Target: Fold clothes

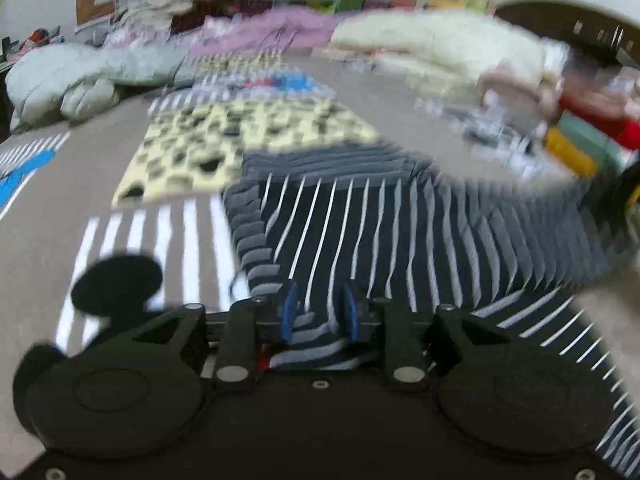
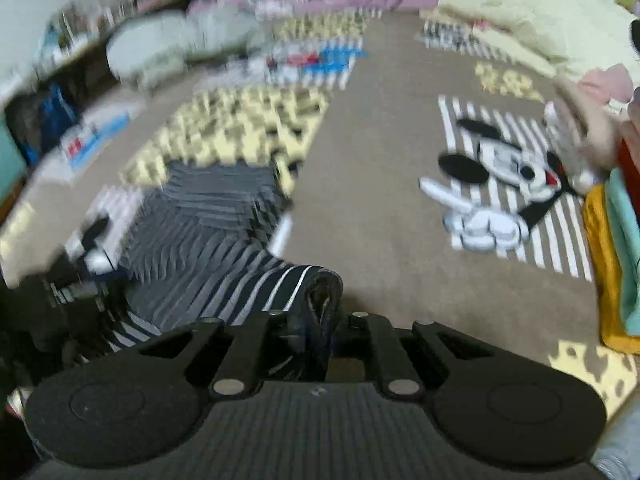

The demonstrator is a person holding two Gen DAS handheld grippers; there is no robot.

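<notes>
The left gripper [image 1: 320, 312] fingers straddle the striped shirt [image 1: 360, 220], grip unclear; the right gripper [image 2: 320, 320] clenches its cuff on the bed [image 2: 380, 200].

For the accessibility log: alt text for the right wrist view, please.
The right gripper pinches a bunched edge of a navy white-striped garment lying on a brown cartoon-print bedspread. Folded clothes are stacked at right.

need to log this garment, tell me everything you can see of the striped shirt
The striped shirt is dark navy with thin white stripes, soft knit by its look. It lies rumpled and partly doubled over on the brown patterned bedspread. The left gripper has fabric between its blue pads; the right gripper pinches a bunched edge.
</notes>
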